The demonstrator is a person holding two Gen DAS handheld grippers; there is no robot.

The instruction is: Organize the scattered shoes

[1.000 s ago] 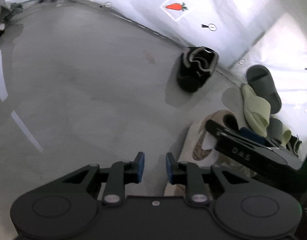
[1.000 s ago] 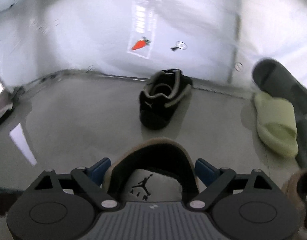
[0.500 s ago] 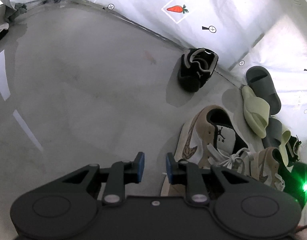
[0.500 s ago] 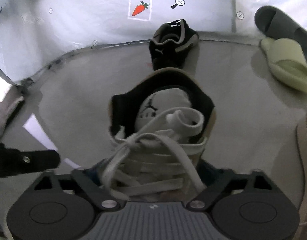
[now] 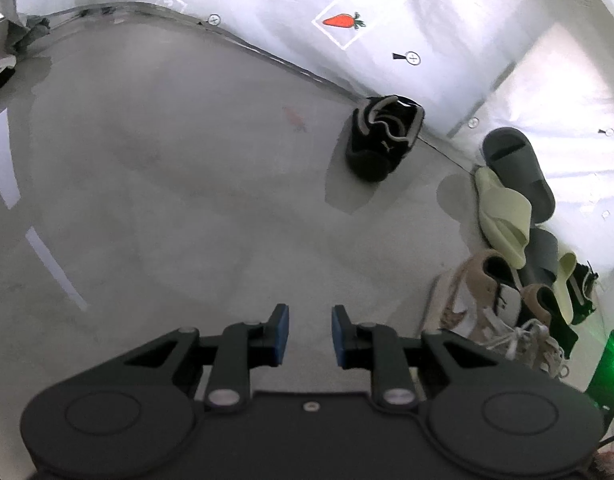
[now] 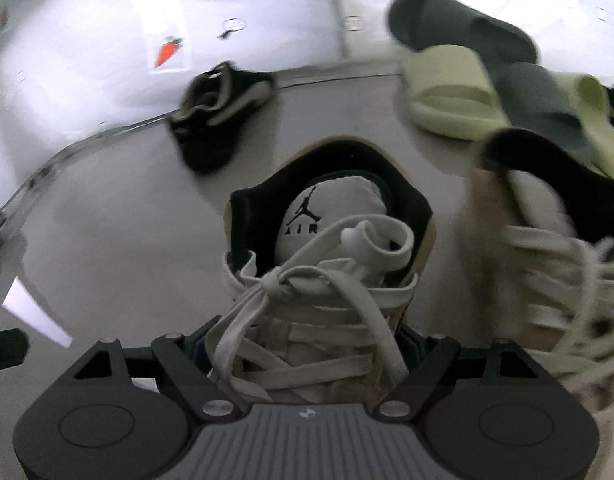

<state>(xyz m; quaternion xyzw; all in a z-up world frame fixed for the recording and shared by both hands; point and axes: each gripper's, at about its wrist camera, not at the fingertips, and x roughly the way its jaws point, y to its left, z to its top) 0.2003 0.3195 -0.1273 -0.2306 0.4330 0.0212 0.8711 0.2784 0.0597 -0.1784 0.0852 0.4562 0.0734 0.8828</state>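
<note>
The right claw (image 6: 305,354) is clamped on a tan and cream high-top sneaker (image 6: 327,264), its blue-padded fingers pressed against the two sides of the laced upper, the collar and the white tongue with its black logo pointing away from the claw. Just to the right of that shoe sits its mate (image 6: 547,240), blurred, with loose cream laces; whether the two touch cannot be told. Beyond the mate, to the far right, lies a jumble of slides: a pale green slide (image 6: 447,92) lies near a dark grey slide (image 6: 459,24), with another grey and another green one overlapping just beside them. Ahead and to the left of the held sneaker, well apart, a black shoe (image 6: 219,120) with beige trim rests near the base of a white wall (image 6: 87,40) that bears a carrot sticker (image 6: 167,51). The left claw (image 5: 309,336) holds nothing, its blue pads parted with bare floor showing between them, and it hangs over a smooth grey floor (image 5: 167,180) with pale reflections. From it, the black shoe (image 5: 383,136) lies ahead to the right against the wall, and the sneakers (image 5: 491,300) and slides (image 5: 507,204) cluster at the far right along the white wall.
</note>
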